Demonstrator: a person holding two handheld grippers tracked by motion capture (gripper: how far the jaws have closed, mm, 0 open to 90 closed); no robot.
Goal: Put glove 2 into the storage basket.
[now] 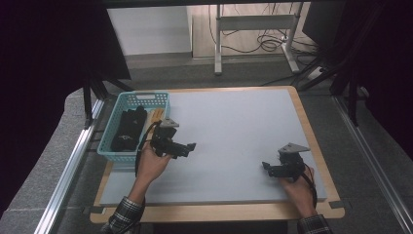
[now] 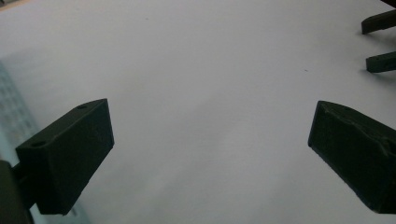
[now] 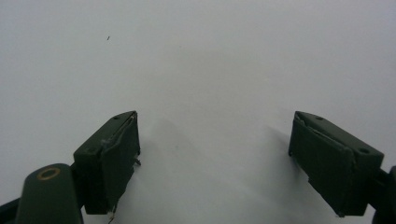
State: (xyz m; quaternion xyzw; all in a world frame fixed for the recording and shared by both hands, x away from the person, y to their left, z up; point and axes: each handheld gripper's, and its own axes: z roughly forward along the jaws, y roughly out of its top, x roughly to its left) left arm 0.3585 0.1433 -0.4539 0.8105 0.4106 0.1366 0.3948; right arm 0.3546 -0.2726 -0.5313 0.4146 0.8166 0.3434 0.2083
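Lying beside the left gripper (image 1: 187, 148), a teal basket (image 1: 113, 155) (dark contents).

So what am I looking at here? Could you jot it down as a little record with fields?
Setting: a table with a pale grey top and a wooden edge
Left gripper: held in the person's left hand, open, nothing between its jaws, beside the basket
Right gripper: held in the right hand, open, holding nothing, near the table's right edge
Basket: turquoise plastic, at the table's left edge
Basket contents: dark items and something pale wooden; too small to identify
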